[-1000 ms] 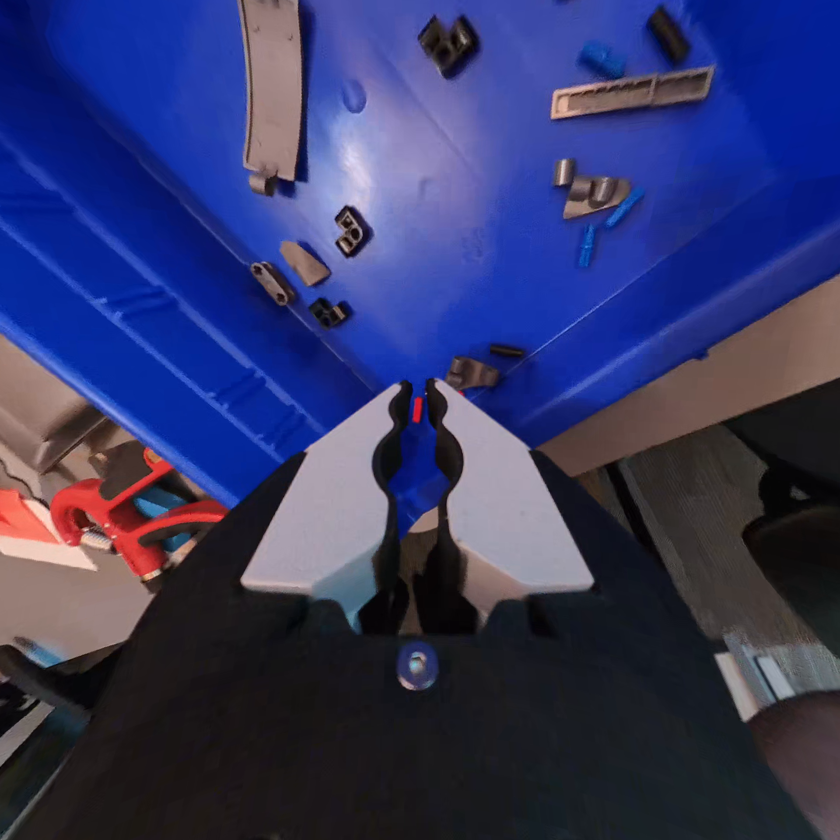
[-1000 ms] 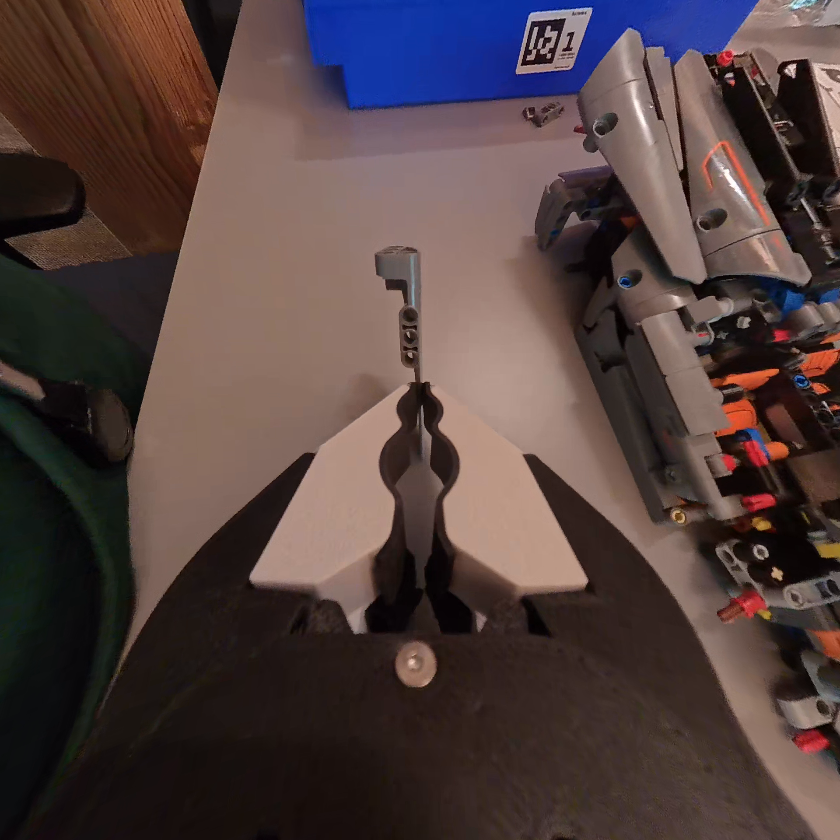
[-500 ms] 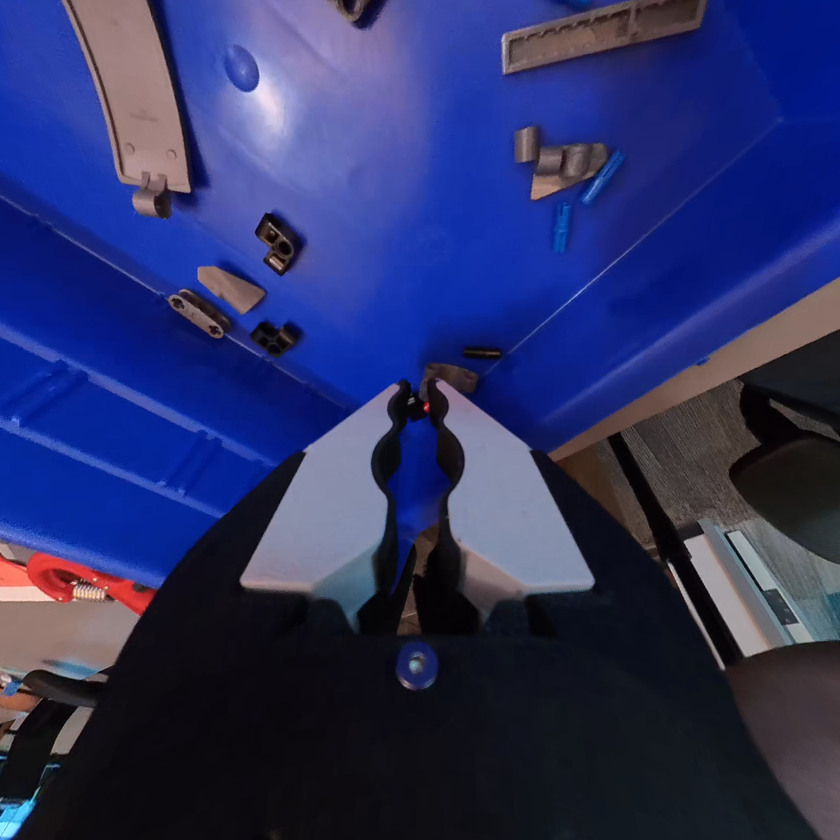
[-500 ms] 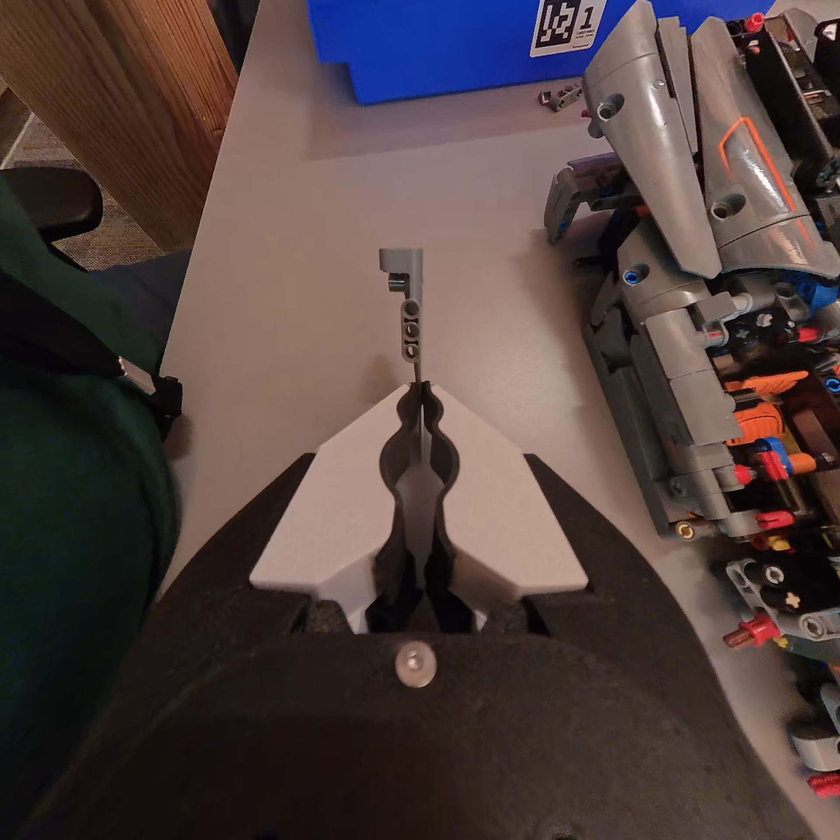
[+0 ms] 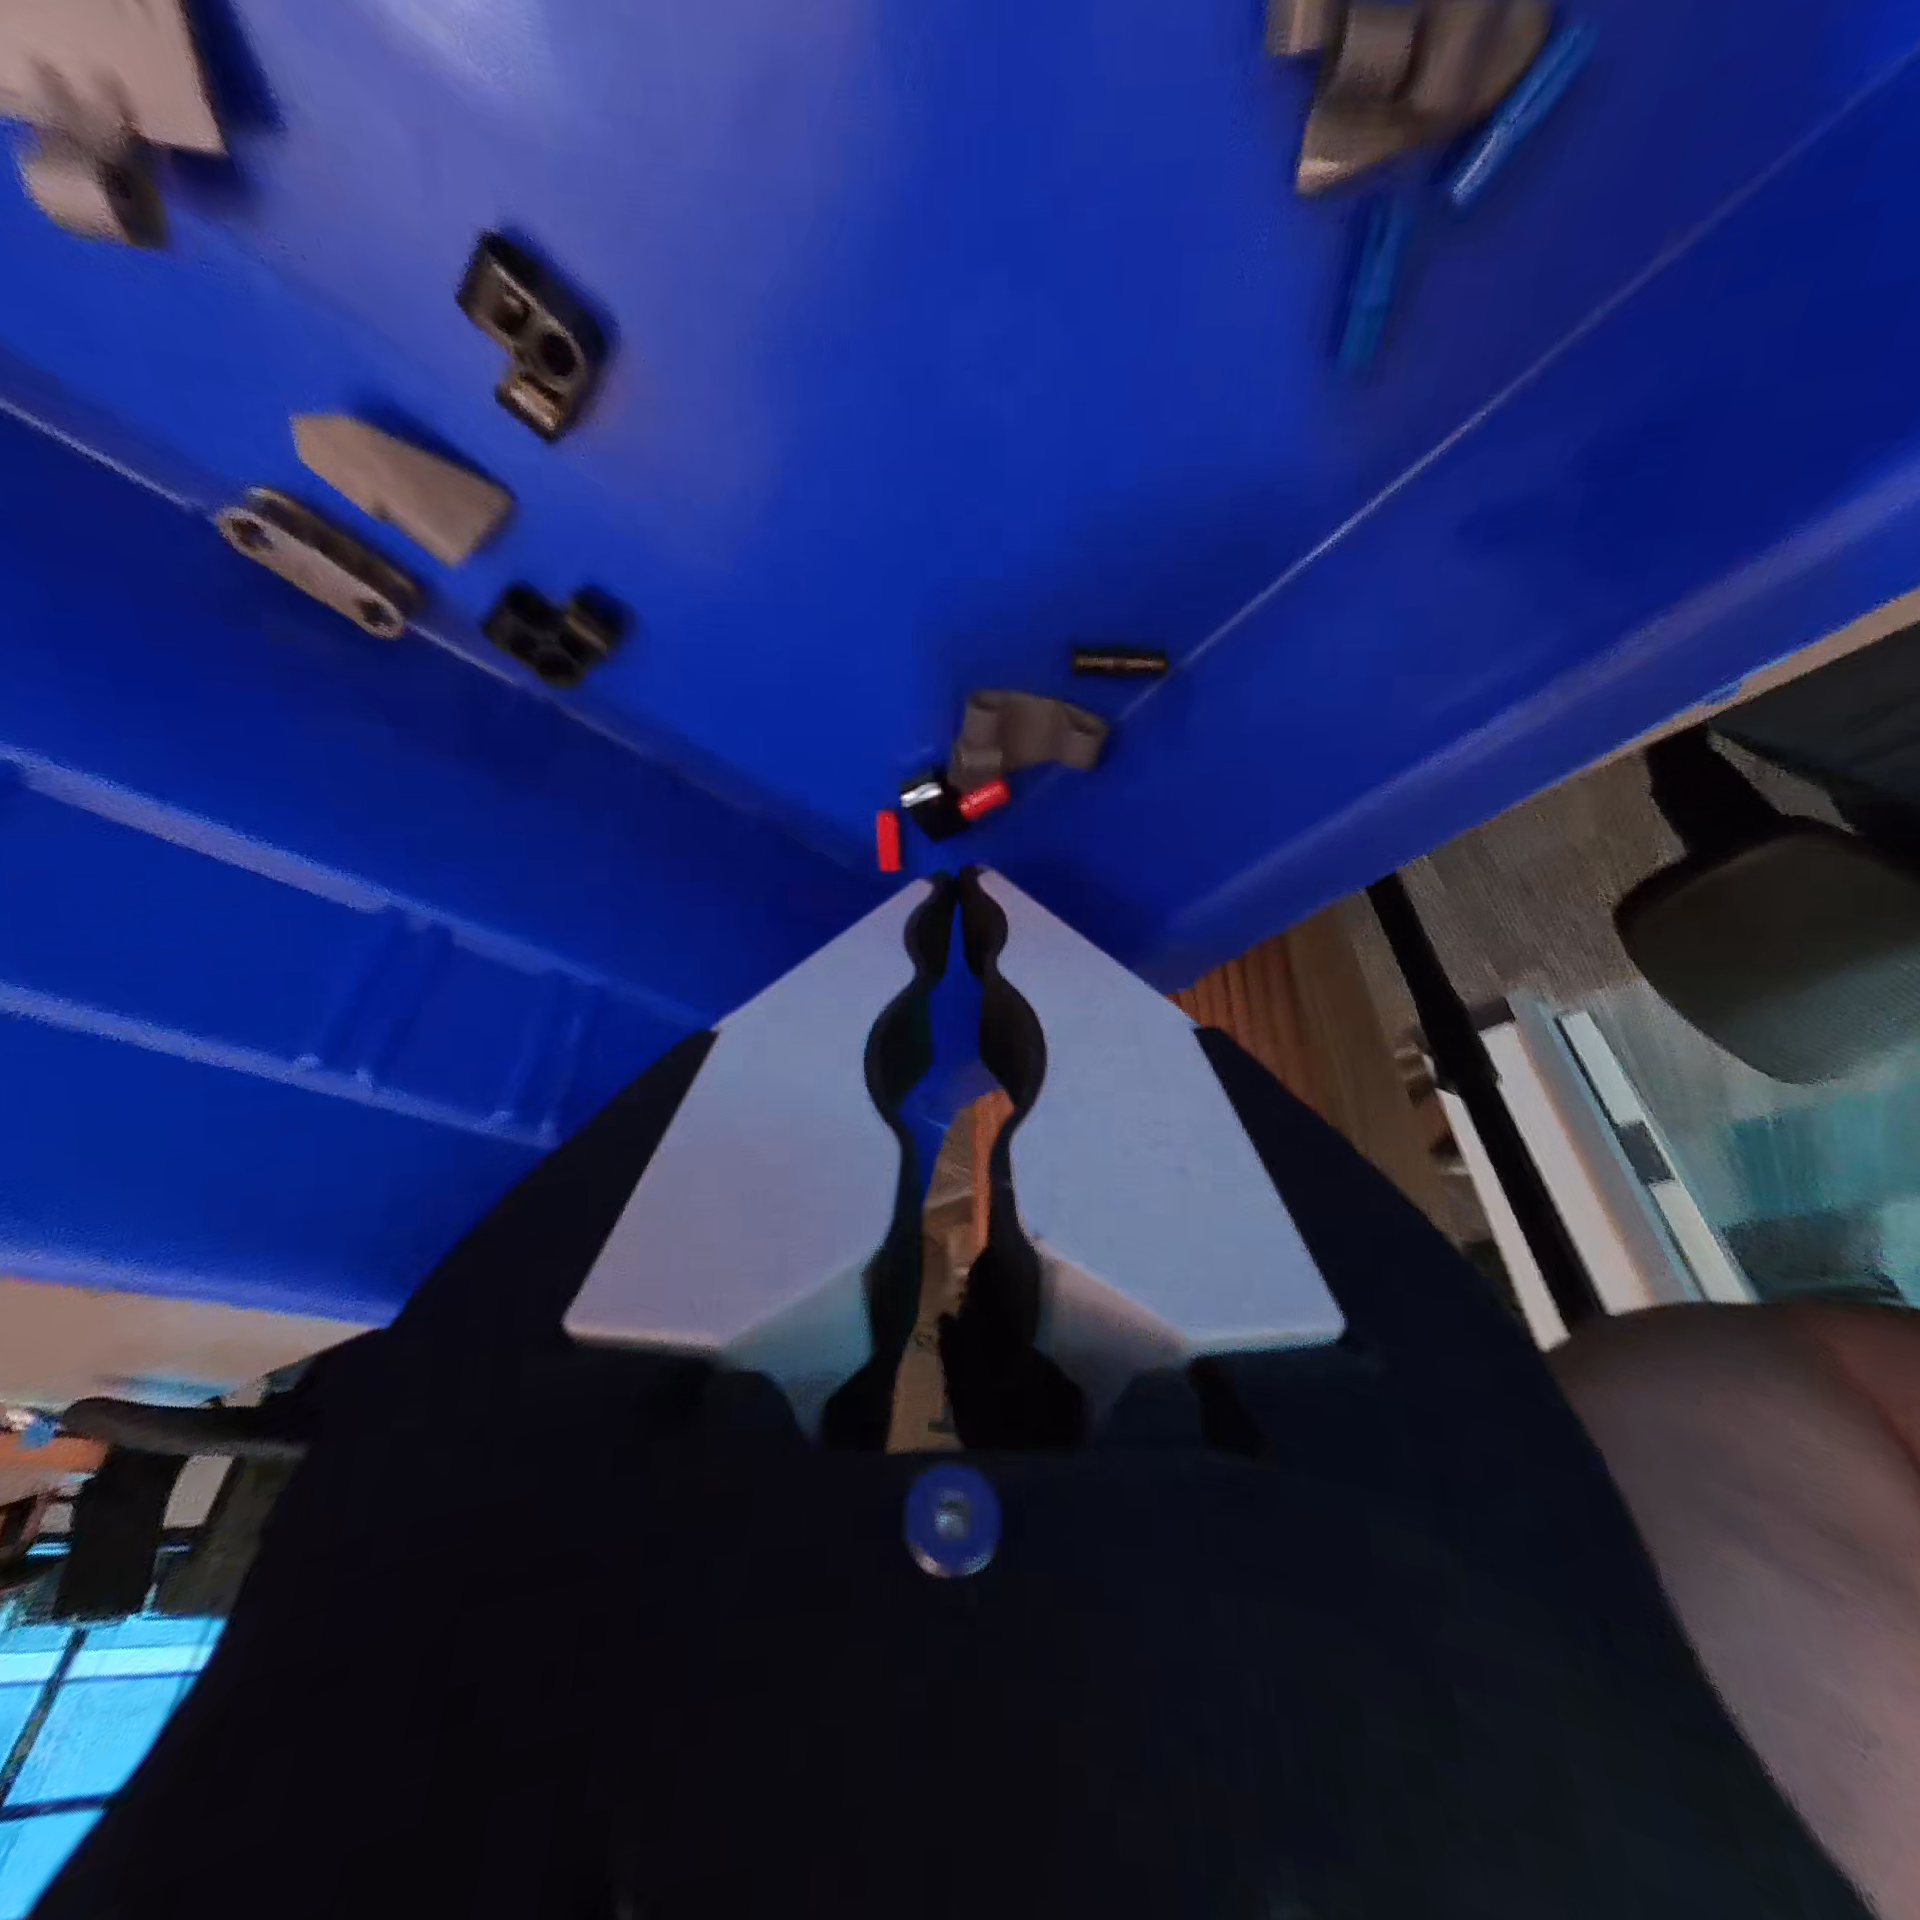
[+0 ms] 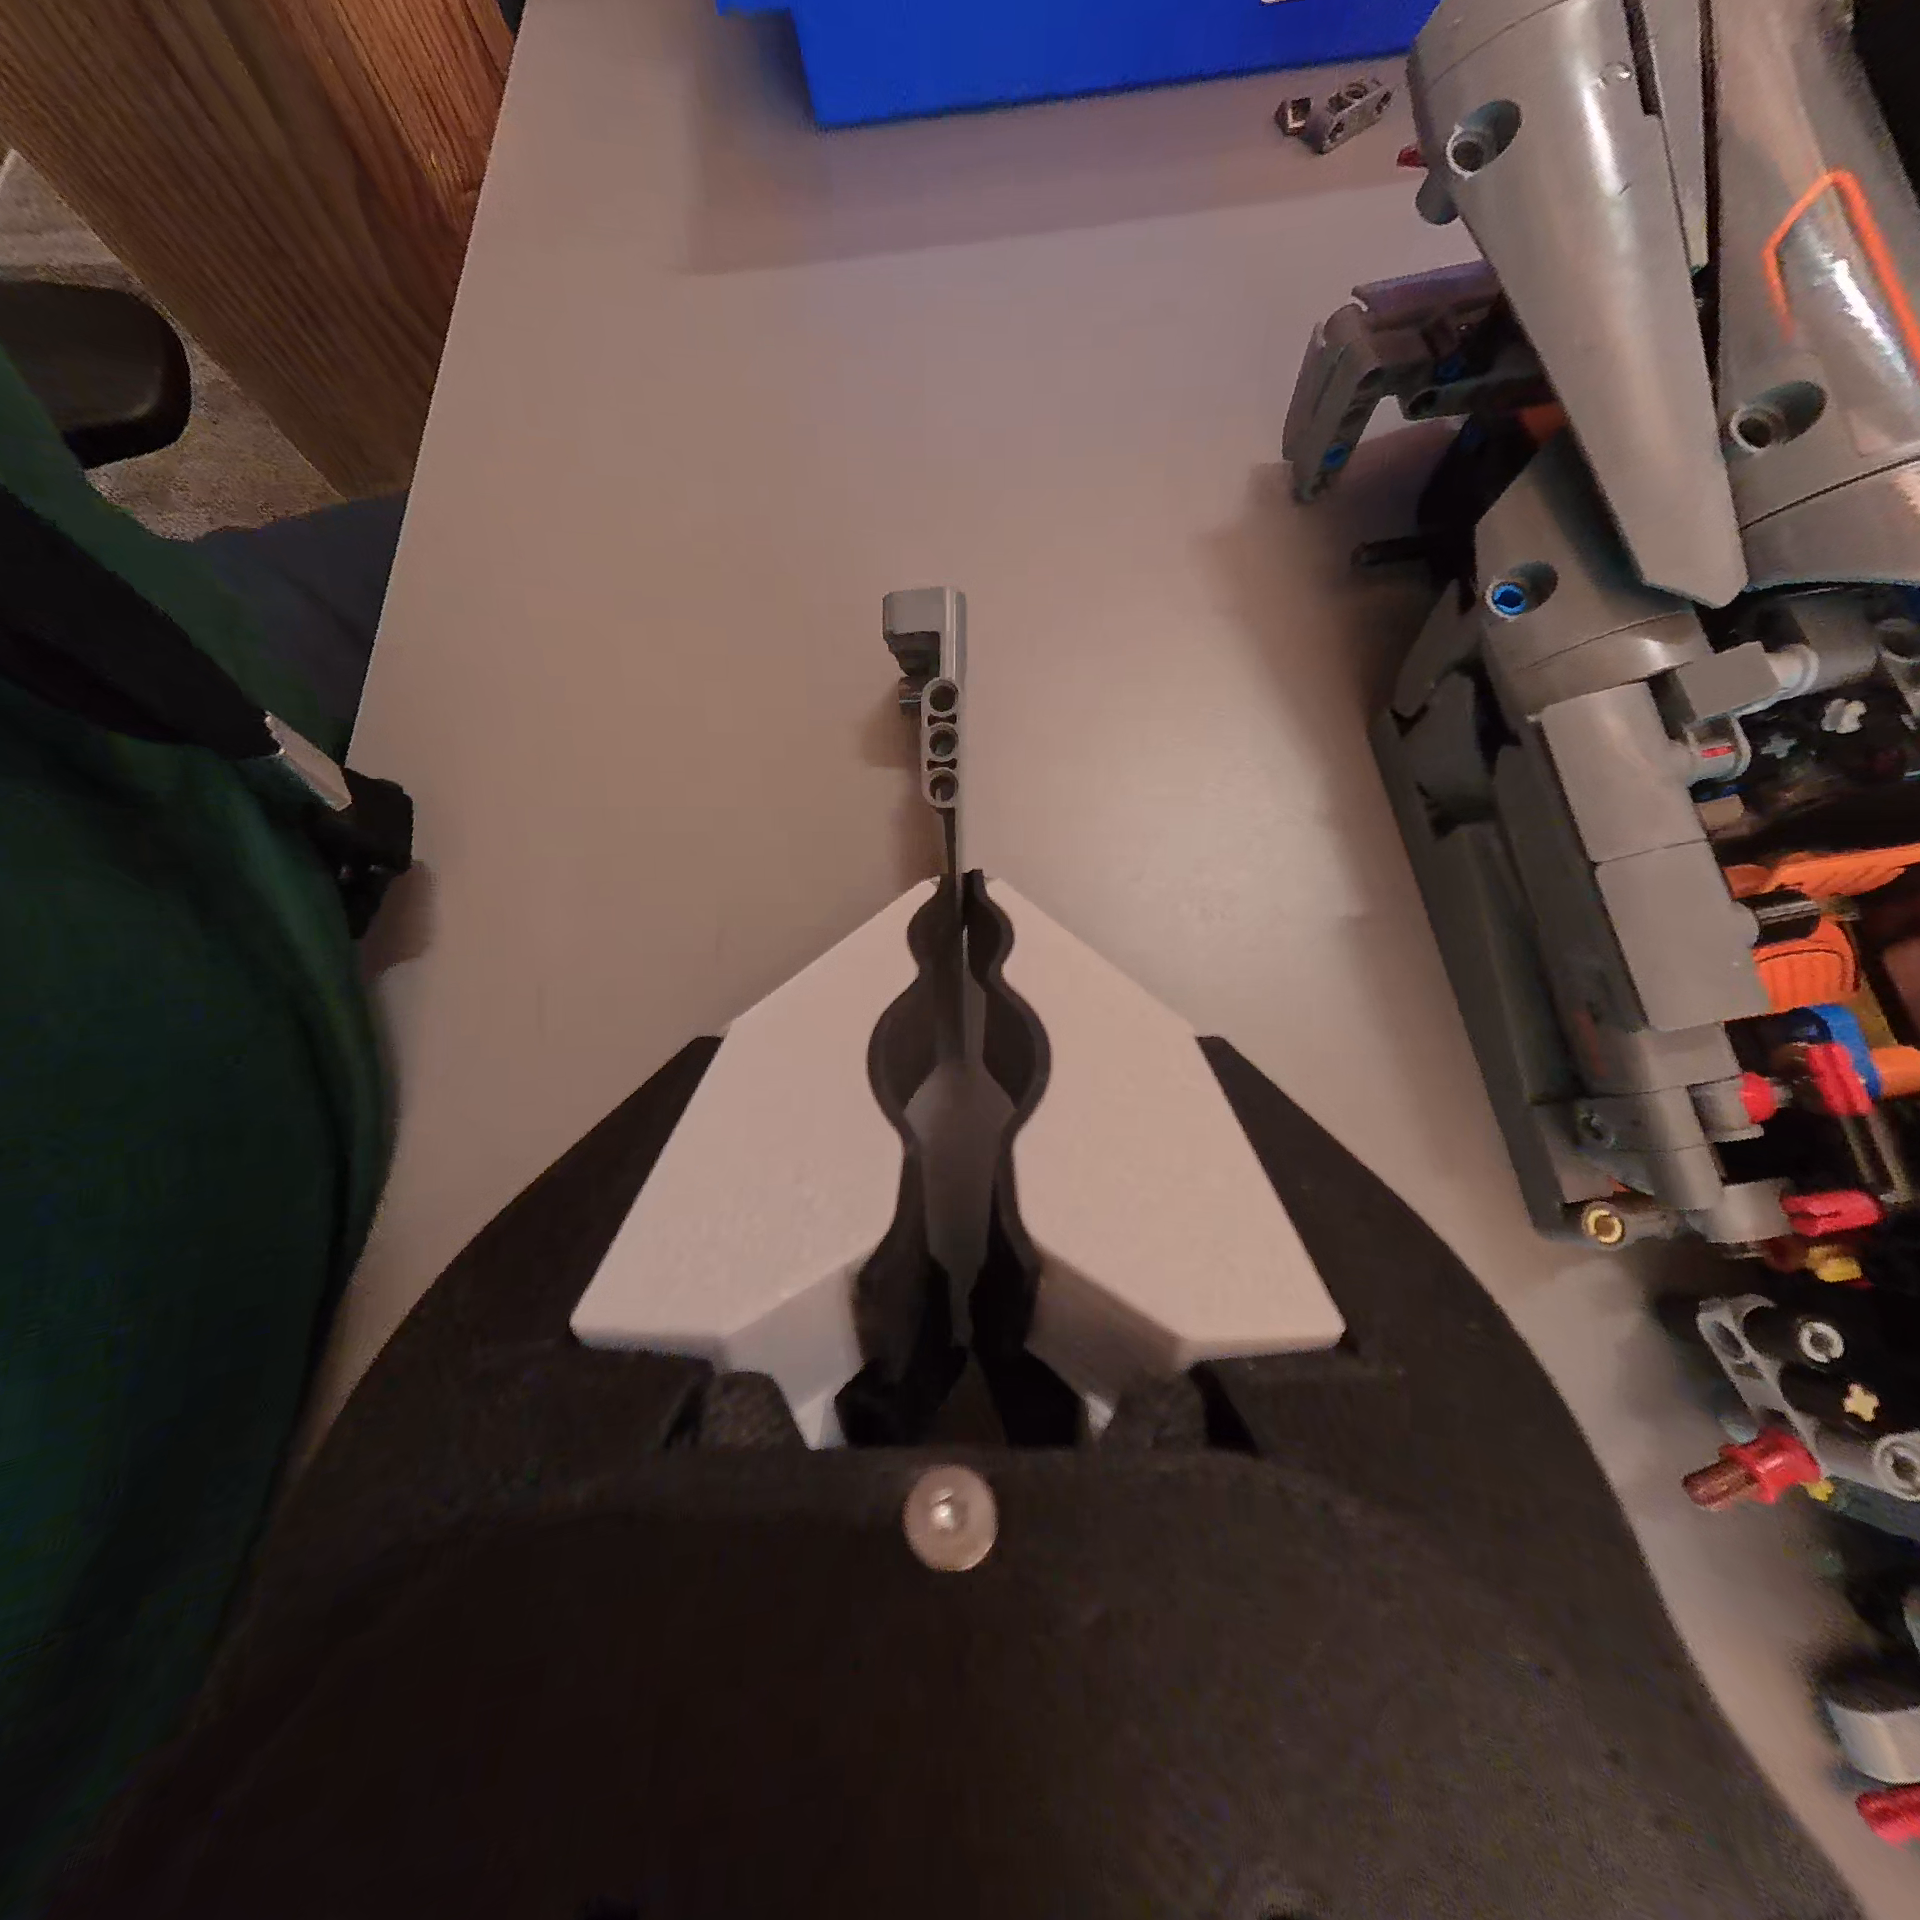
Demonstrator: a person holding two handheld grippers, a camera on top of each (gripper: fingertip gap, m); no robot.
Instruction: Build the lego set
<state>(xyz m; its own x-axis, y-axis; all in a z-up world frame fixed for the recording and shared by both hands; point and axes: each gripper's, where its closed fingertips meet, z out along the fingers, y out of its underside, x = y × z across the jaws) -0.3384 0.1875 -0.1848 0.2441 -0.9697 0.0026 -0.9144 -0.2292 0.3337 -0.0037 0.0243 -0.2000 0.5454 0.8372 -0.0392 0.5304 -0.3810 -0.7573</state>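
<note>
My left gripper hangs over the near corner of the blue bin, its jaws closed together and empty. Just ahead of its tips lie two small red pins, a small black piece and a grey connector. My right gripper is shut on a thin grey Lego beam assembly that sticks out forward above the grey table. The partly built grey, black and orange Lego model lies to the right of it.
Several loose grey, black and blue pieces lie on the bin floor, such as a black L-shaped connector. The blue bin stands at the table's far end, with a small grey piece beside it. A green sleeve and a wooden cabinet are at left. One gripper's finger ends stand about 40 cm off the other's.
My left gripper has moved toward the bin's corner and its jaws have closed together; the red pins now show ahead of the tips. My right gripper has drifted a little, still holding the beam.
</note>
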